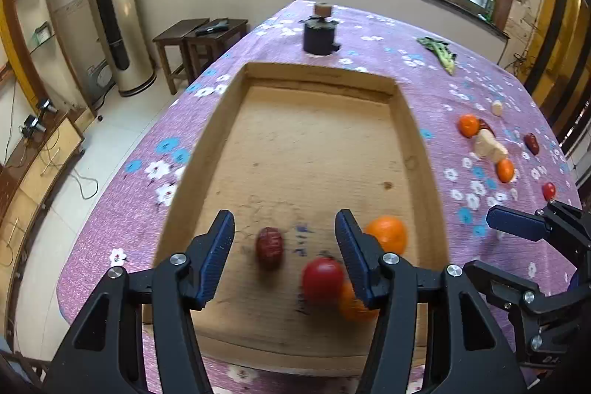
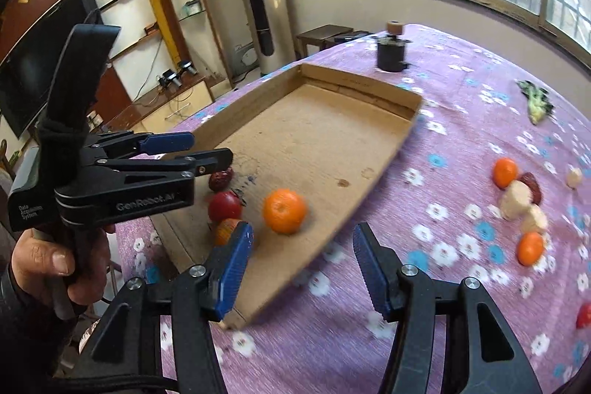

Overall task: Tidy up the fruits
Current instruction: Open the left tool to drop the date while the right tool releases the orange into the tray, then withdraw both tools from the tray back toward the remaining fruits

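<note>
Four fruits in tray (image 1: 417, 143): date (image 1: 269, 248), tomato (image 1: 322, 278), 2 oranges (image 1: 388, 233). More fruit on desk (image 2: 424, 283) to right, w/ orange (image 2: 530, 248). Left tool (image 1: 284, 261) wide open, holding nothing, over tray. Right tool (image 2: 303, 268) wide open, holding nothing, by tray edge.

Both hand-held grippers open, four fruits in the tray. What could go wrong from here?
1. The orange in the cardboard tray looks motion-blurred, possibly rolling; the low walls may not stop it.
2. The left hand-held gripper hangs low over the red fruit and could knock it.
3. The right hand-held gripper straddles the tray's near wall and could snag it.
</note>
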`<state>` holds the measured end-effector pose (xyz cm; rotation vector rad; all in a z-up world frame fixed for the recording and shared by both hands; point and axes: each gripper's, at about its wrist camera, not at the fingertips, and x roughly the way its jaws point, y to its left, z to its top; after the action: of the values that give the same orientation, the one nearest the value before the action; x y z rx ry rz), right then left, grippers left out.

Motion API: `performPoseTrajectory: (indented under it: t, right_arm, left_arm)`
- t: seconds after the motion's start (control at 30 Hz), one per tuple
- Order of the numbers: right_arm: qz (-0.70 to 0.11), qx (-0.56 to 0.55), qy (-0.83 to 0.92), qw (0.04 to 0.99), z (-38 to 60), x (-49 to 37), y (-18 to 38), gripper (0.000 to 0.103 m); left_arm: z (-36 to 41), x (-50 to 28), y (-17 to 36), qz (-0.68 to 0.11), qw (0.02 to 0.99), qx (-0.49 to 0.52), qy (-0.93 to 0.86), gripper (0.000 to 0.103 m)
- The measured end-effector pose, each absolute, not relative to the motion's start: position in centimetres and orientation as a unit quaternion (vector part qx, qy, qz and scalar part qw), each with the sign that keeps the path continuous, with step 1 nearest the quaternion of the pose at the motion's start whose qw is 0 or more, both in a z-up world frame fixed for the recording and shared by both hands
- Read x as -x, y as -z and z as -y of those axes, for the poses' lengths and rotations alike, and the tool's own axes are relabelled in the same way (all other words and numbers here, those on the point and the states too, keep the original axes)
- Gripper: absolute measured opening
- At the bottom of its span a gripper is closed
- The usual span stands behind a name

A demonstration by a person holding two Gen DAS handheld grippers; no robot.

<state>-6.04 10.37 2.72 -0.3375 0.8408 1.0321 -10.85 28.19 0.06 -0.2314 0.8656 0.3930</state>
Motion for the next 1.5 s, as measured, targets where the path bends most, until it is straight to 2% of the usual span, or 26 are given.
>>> performPoseTrajectory:
  t: [0.57,1.5]
  right_arm:
    - [-0.399,0.112,-0.392,0.822,0.3,3.4,-3.3,0.058]
    - [-0.411,0.042,-0.284,0.865,13.6,0.7,-2.7,0.059]
  left_arm:
    - [-19.5,8.3,-1.4,-0.416,0.901,0.071,-0.105,0.056]
    - [-10.4,4.5,-1.6,-0.435,0.899,0.050,0.003,0.055]
